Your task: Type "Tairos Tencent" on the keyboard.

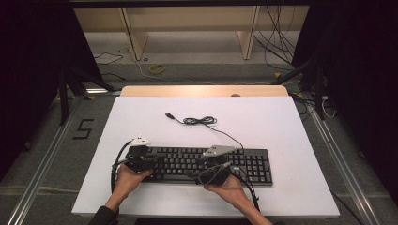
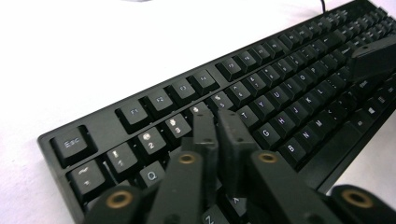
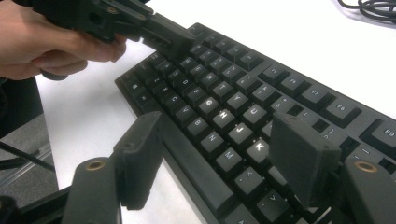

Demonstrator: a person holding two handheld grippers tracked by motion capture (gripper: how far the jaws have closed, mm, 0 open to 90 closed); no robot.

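A black keyboard (image 1: pixel 253 165) lies across the near half of the white table top (image 1: pixel 281 131). My left gripper (image 1: pixel 157 161) is over its left end, held in a hand. In the left gripper view its jaws (image 2: pixel 217 119) are shut together with nothing between them, tips just above the keys near 4 and R; whether they touch a key I cannot tell. My right gripper (image 1: pixel 211 172) hovers over the keyboard's middle near the front edge. Its jaws (image 3: pixel 215 123) stand wide open above the N, M and K keys (image 3: pixel 243 140), holding nothing.
The keyboard's cable (image 1: pixel 202 121) lies coiled on the table behind it, ending in a loose plug (image 1: pixel 168 114). In the right gripper view the left gripper (image 3: pixel 163 35) and its hand show at top left. A wooden strip (image 1: pixel 202 90) borders the table's far edge.
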